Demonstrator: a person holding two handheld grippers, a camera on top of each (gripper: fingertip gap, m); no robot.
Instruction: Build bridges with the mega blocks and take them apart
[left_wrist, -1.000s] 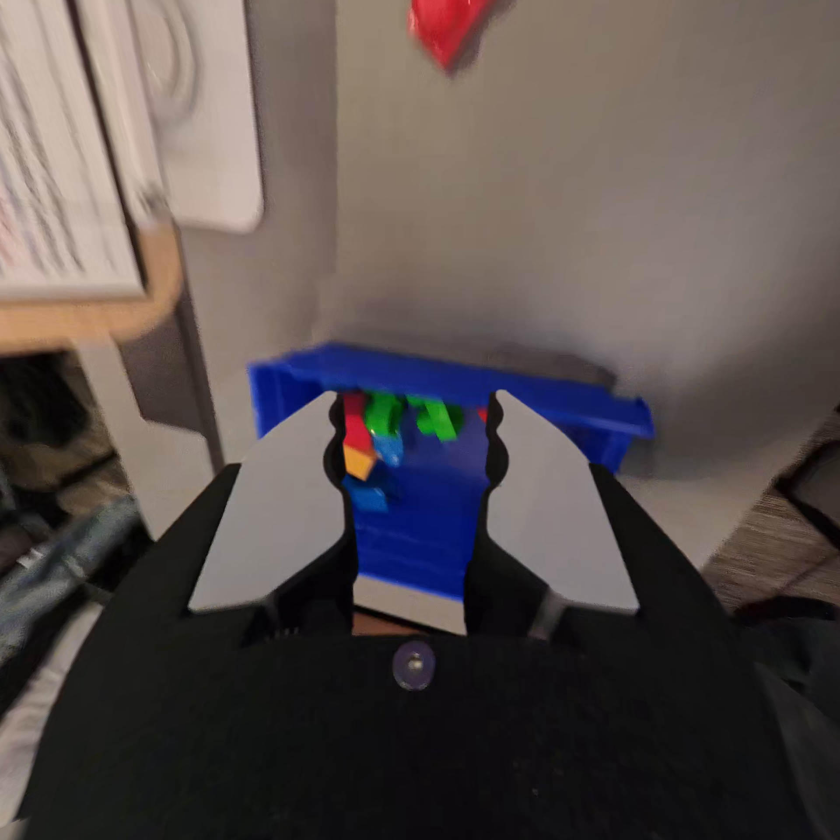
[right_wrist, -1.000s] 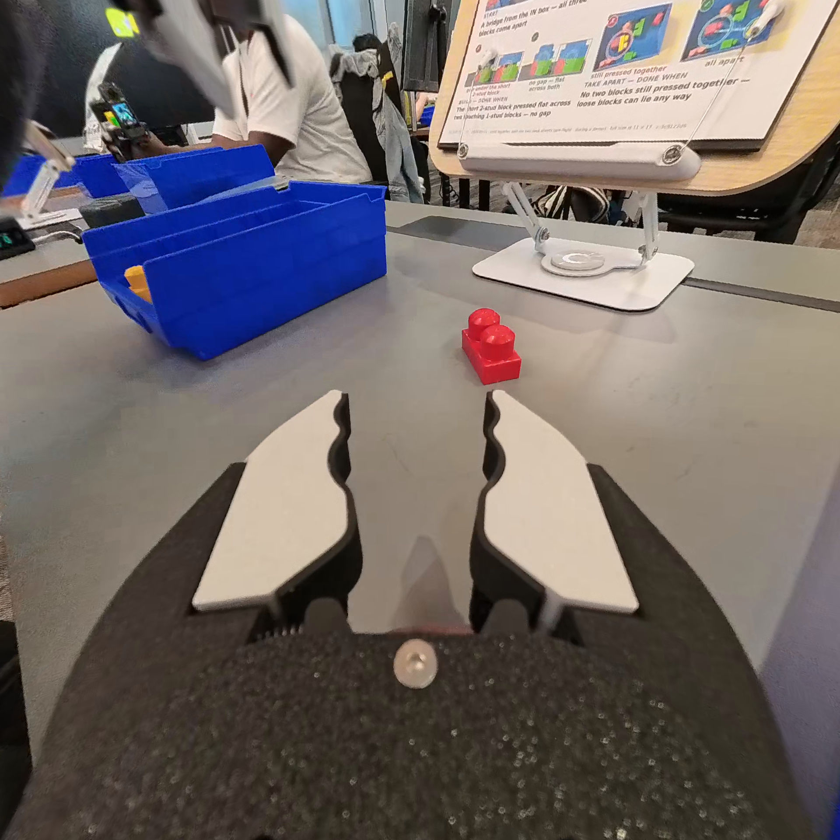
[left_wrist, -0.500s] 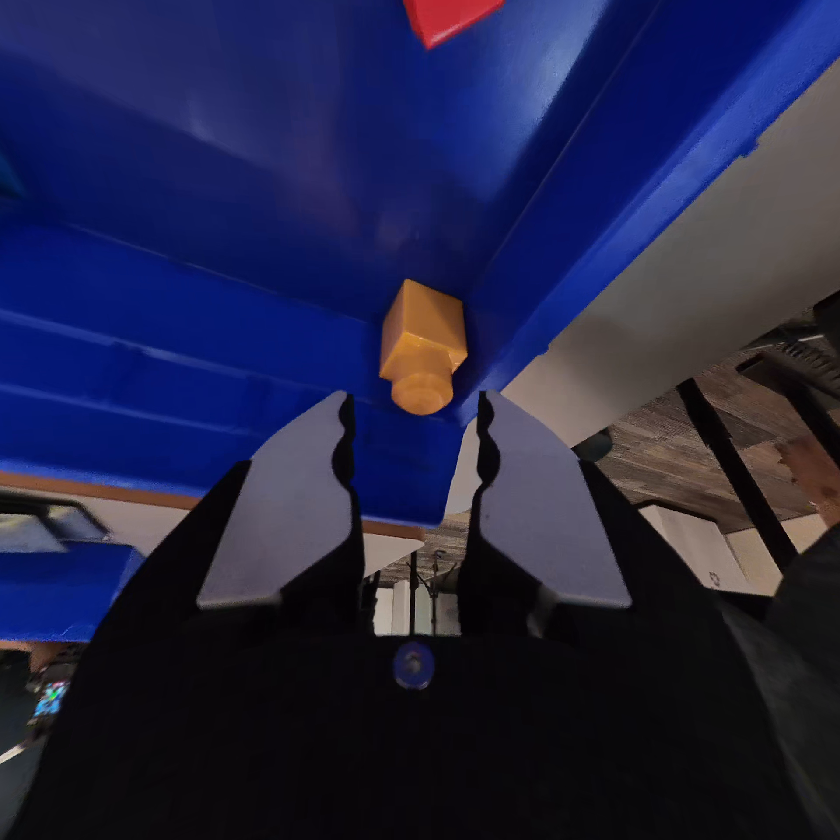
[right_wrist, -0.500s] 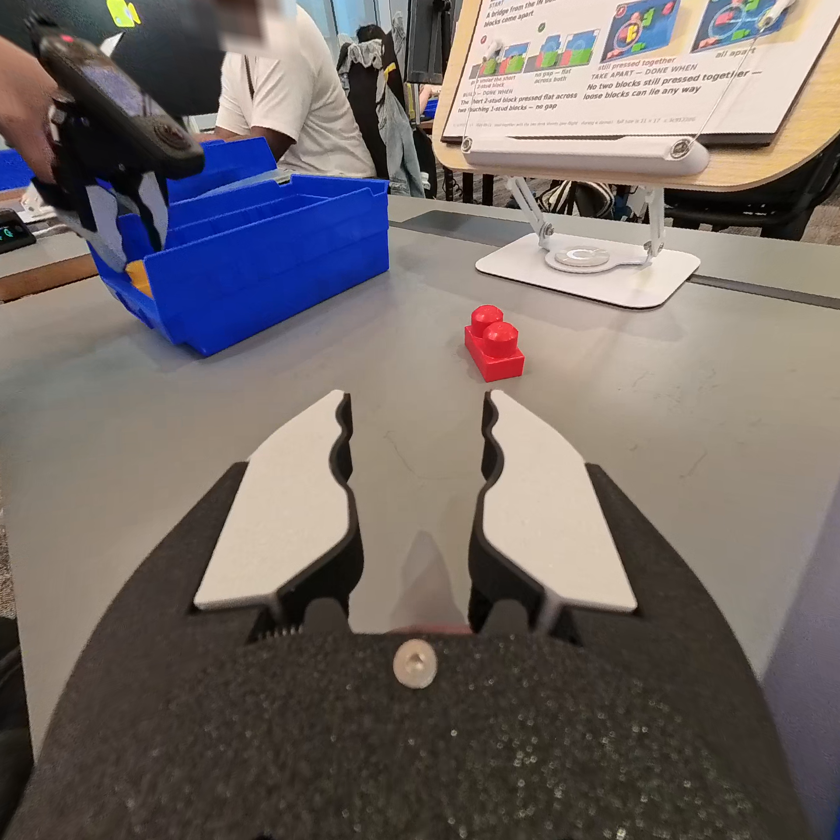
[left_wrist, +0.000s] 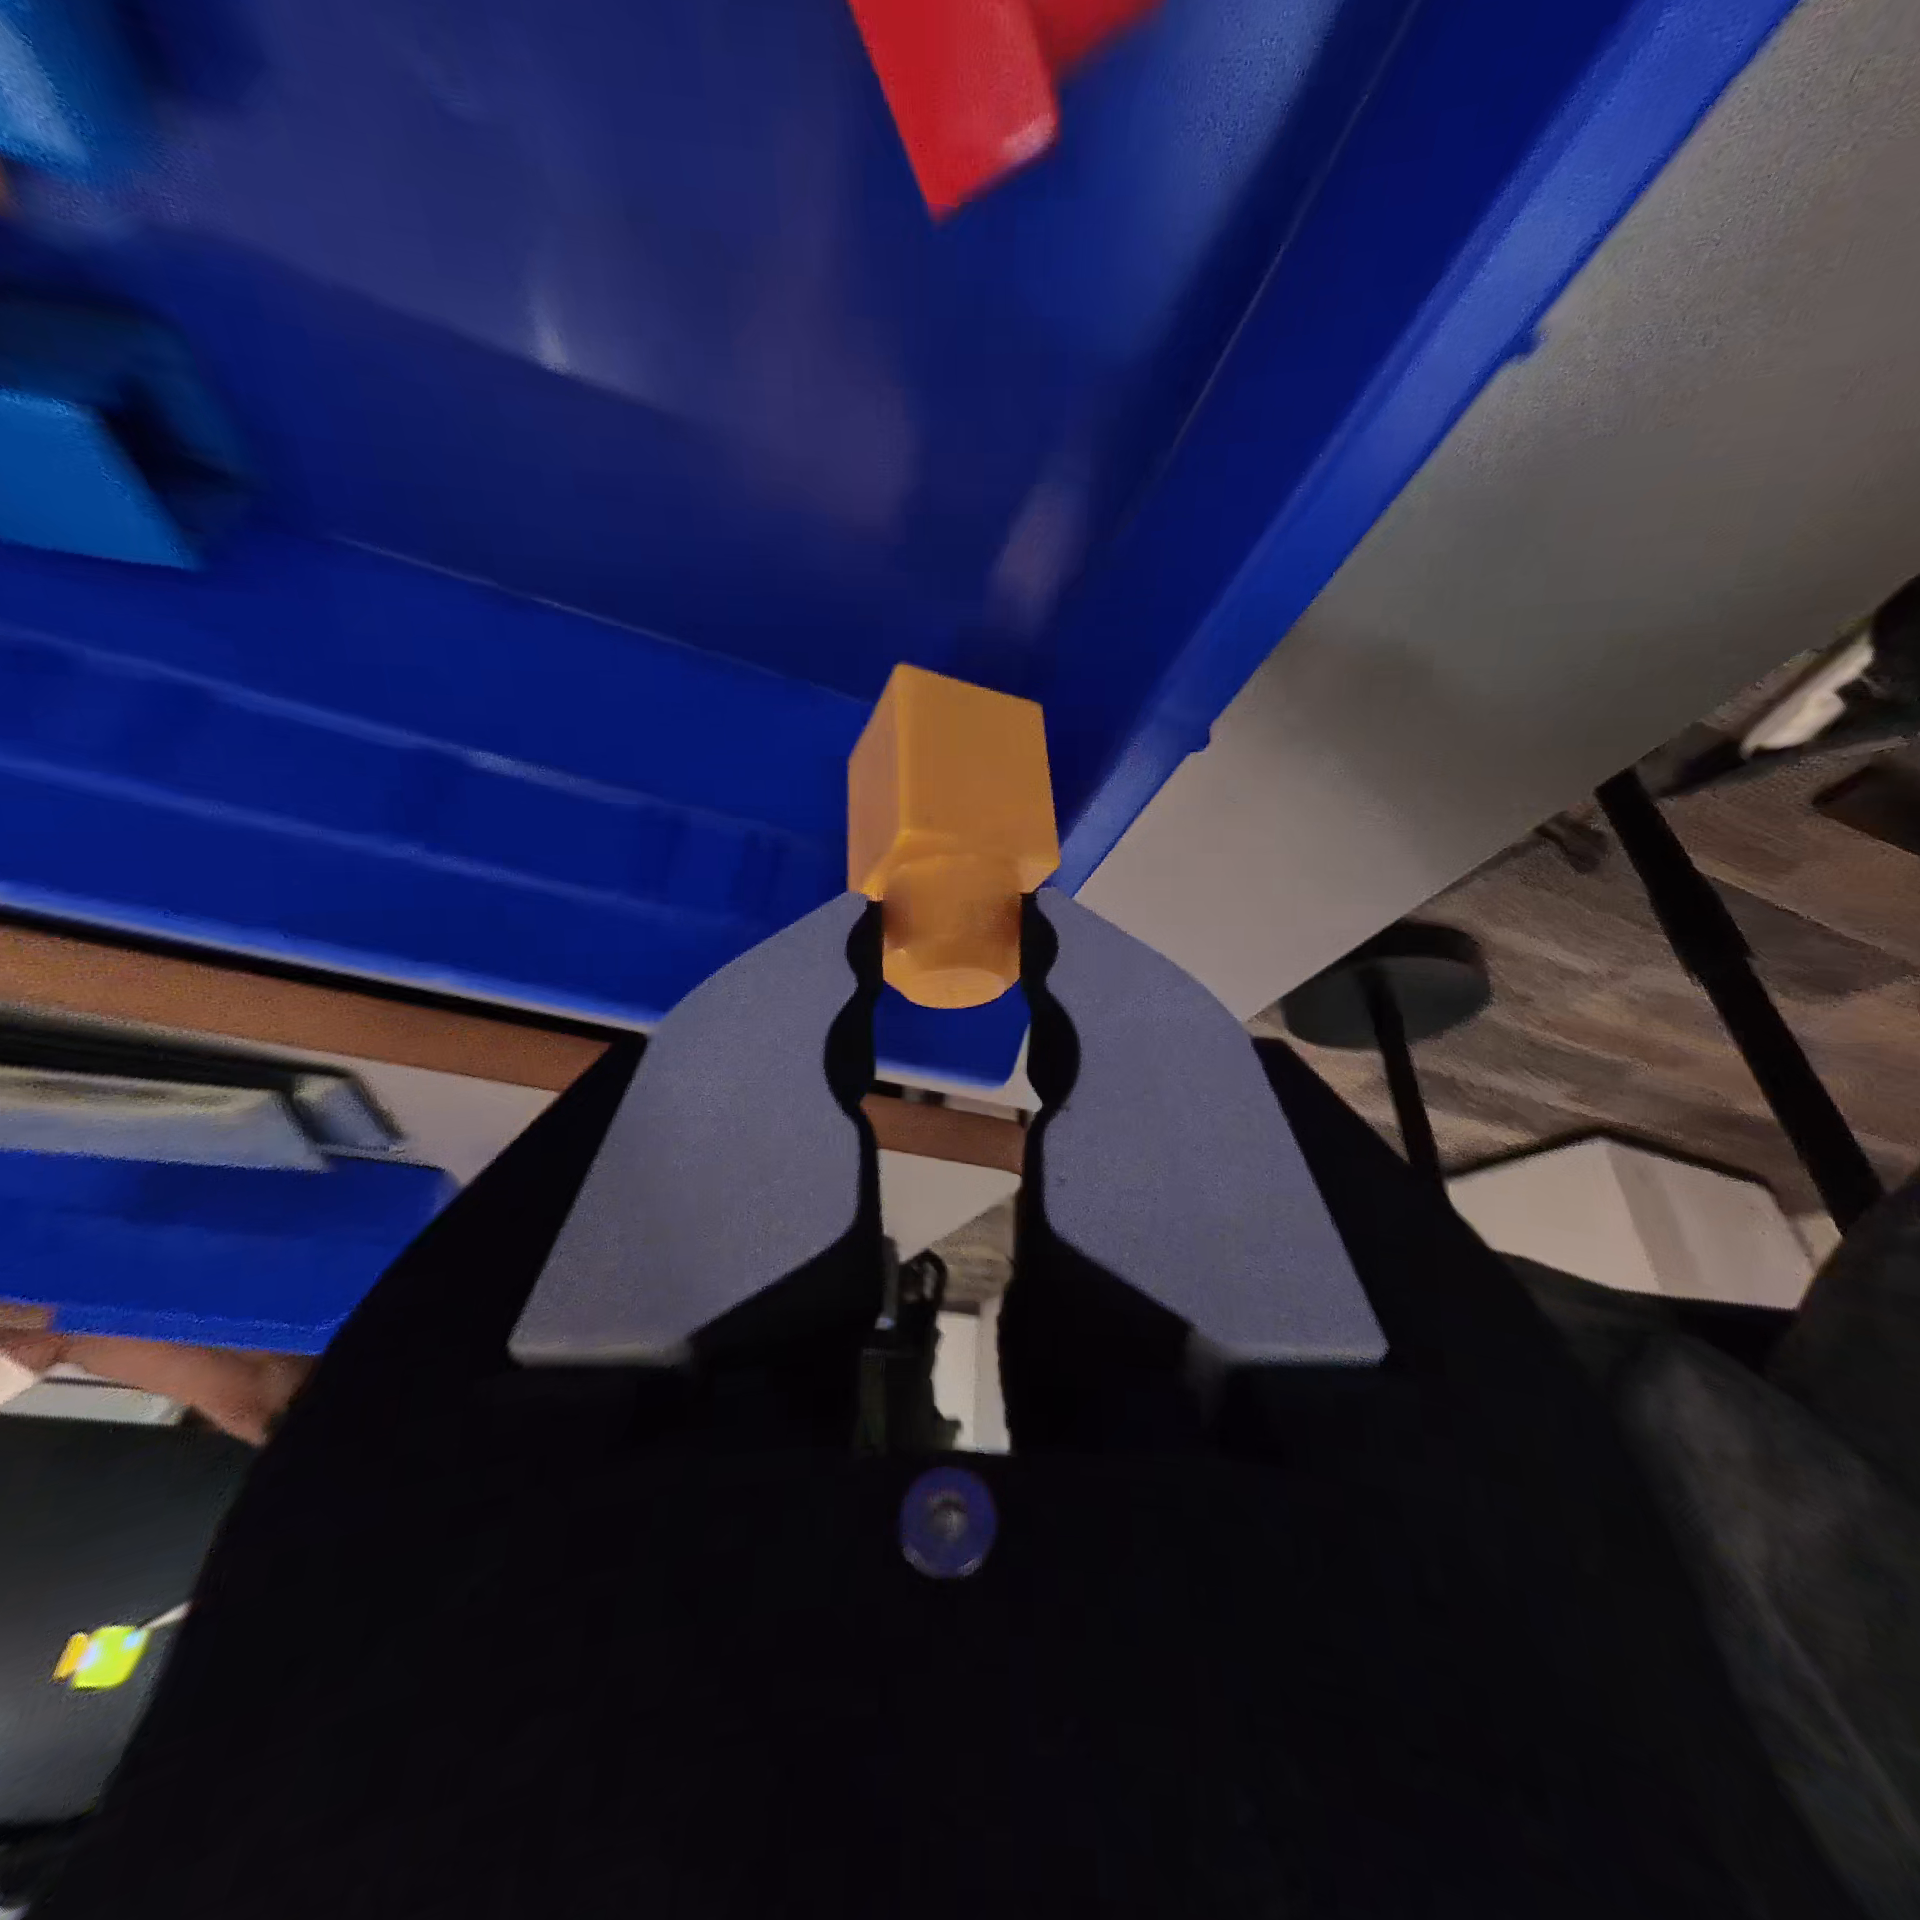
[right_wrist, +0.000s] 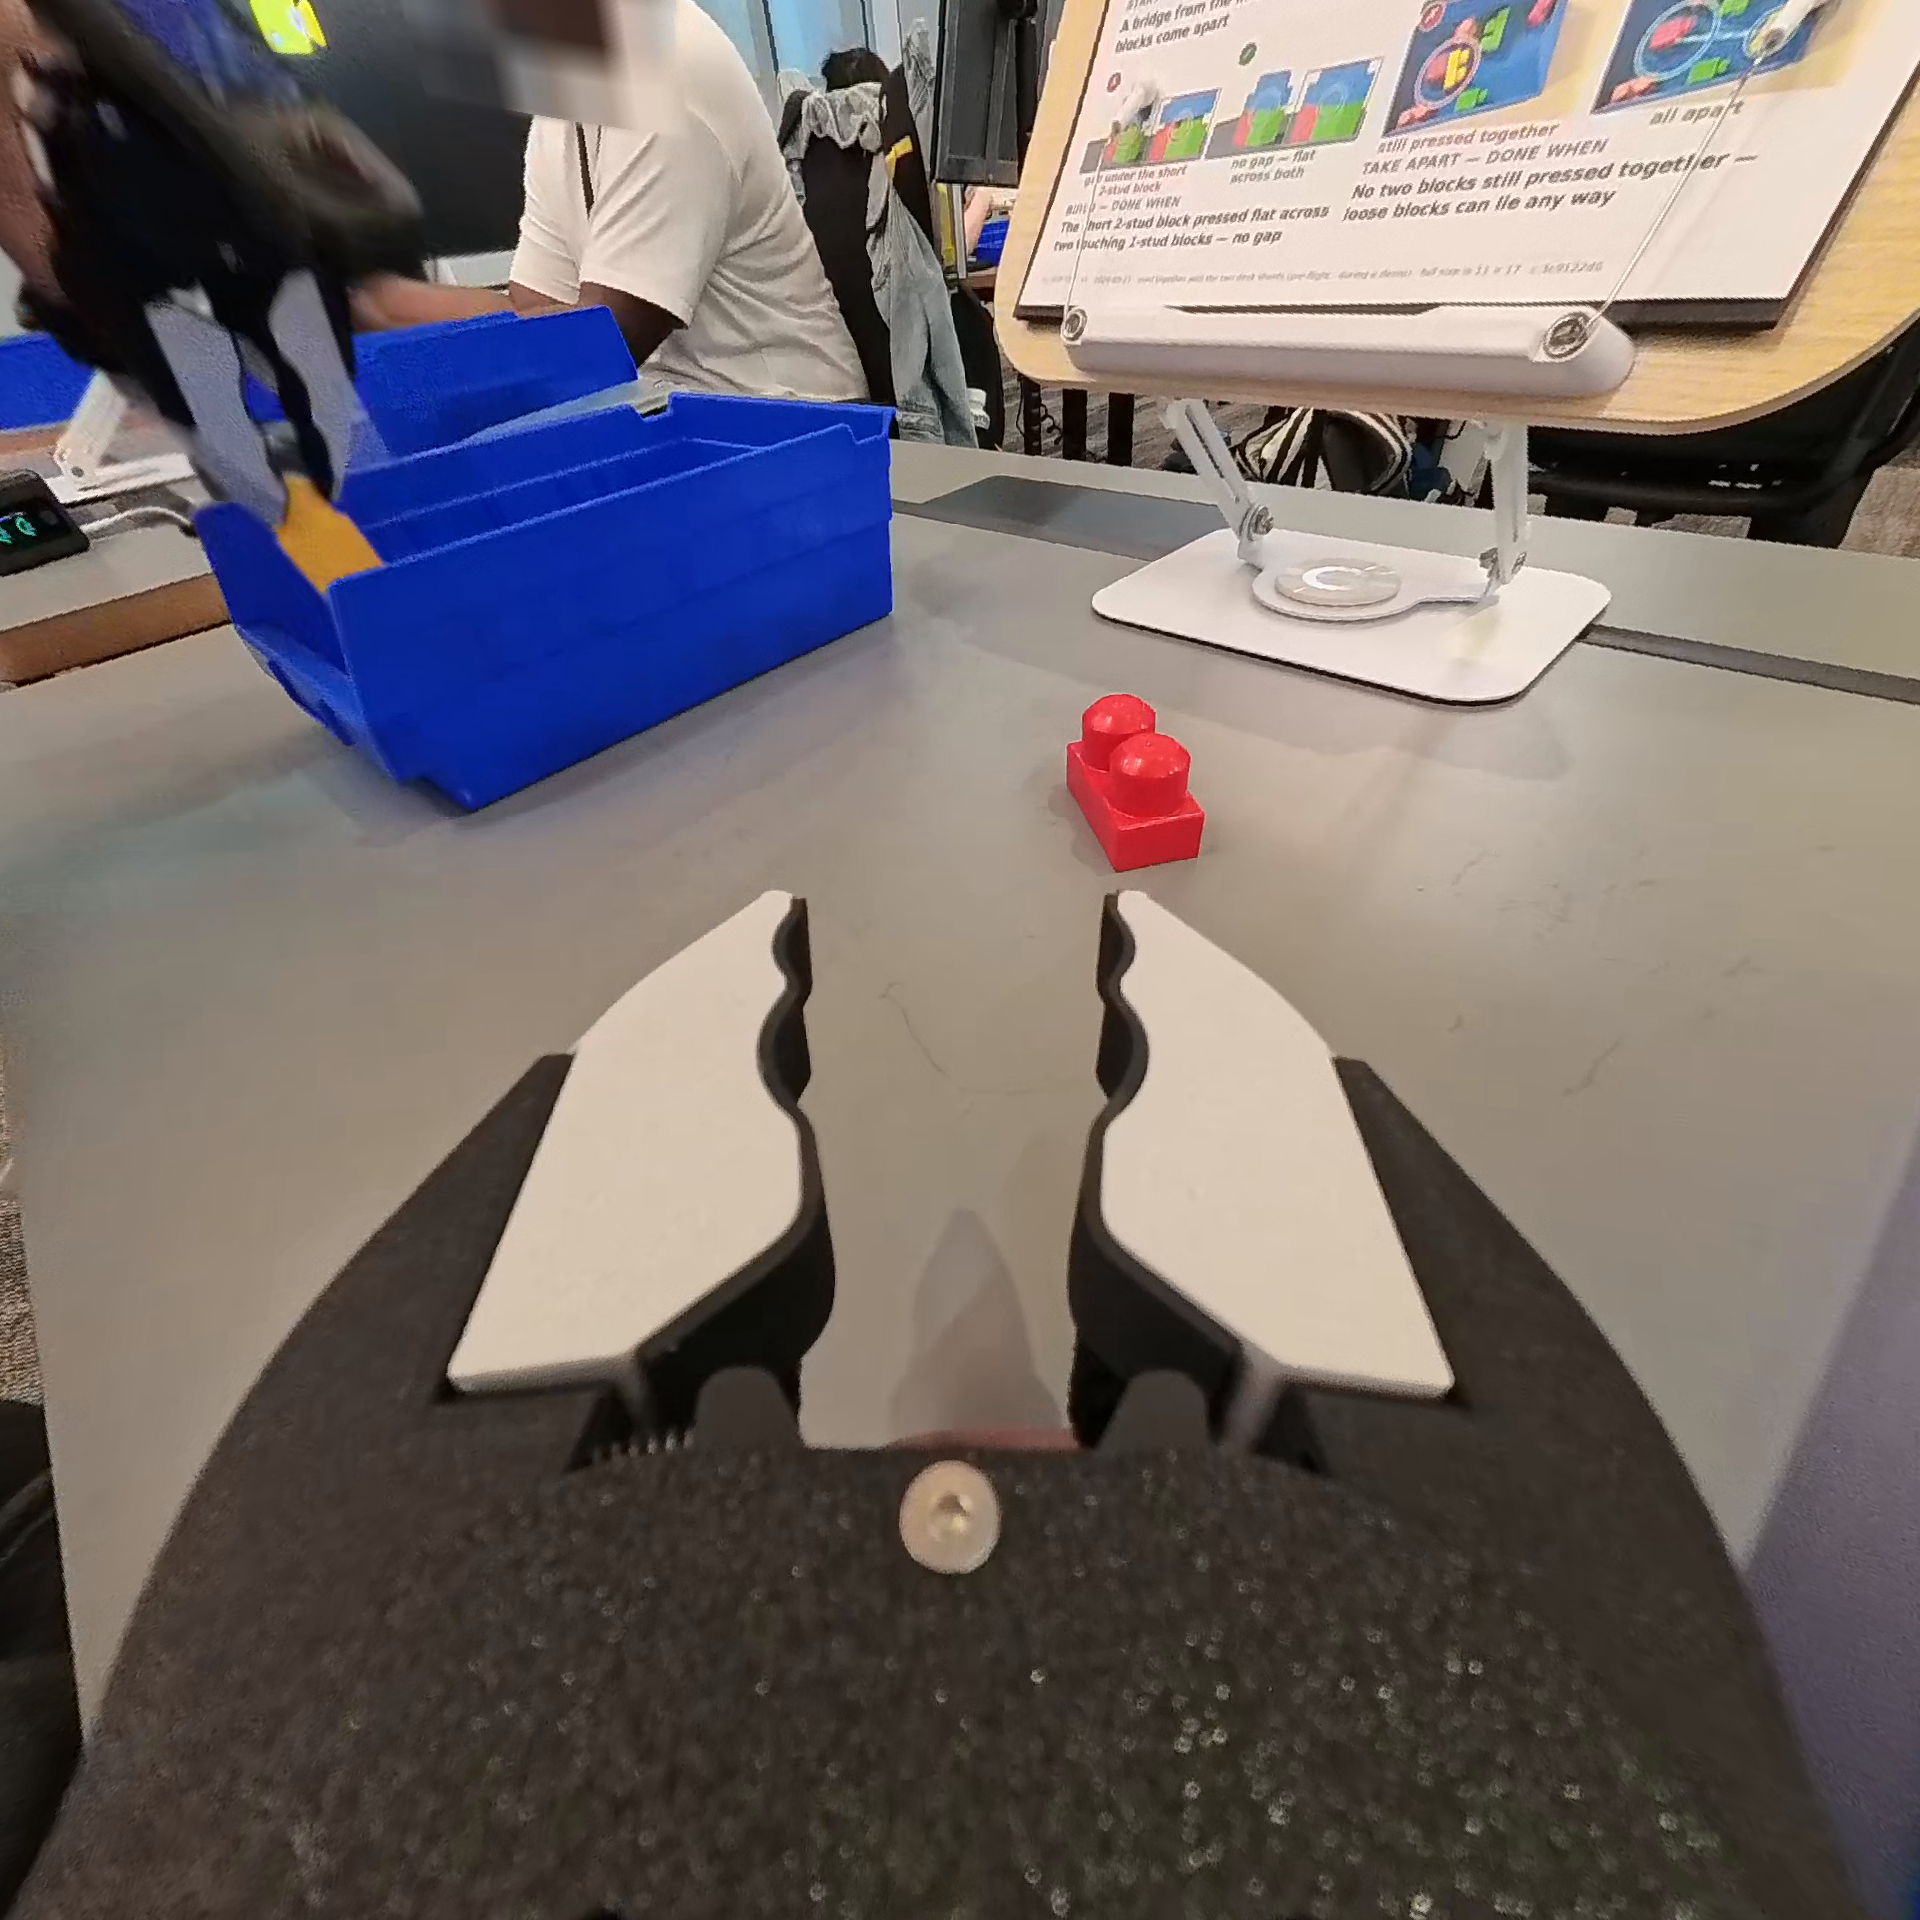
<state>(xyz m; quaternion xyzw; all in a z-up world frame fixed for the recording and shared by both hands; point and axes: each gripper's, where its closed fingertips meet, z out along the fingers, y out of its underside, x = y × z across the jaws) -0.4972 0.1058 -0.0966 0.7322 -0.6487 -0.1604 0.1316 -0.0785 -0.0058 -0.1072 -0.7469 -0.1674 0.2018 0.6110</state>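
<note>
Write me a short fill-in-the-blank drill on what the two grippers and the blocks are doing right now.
1. The left gripper has its jaws closed on the stud of the ____ block.
2. That block sits at a corner inside the ____ bin.
3. The two-stud red block rests on the grey ____.
4. The right gripper holds nothing; its jaws are ____.

Missing words: orange; blue; table; open

Counted: 2 tongs, left tongs (left_wrist: 951, 914) and right tongs (right_wrist: 948, 914). 1 orange block (left_wrist: 951, 790). 2 red blocks: 1 in blue bin (right_wrist: 623, 623), approx. (left_wrist: 961, 94), 1 on surface (right_wrist: 1135, 784). 1 doc stand (right_wrist: 1351, 613).
</note>
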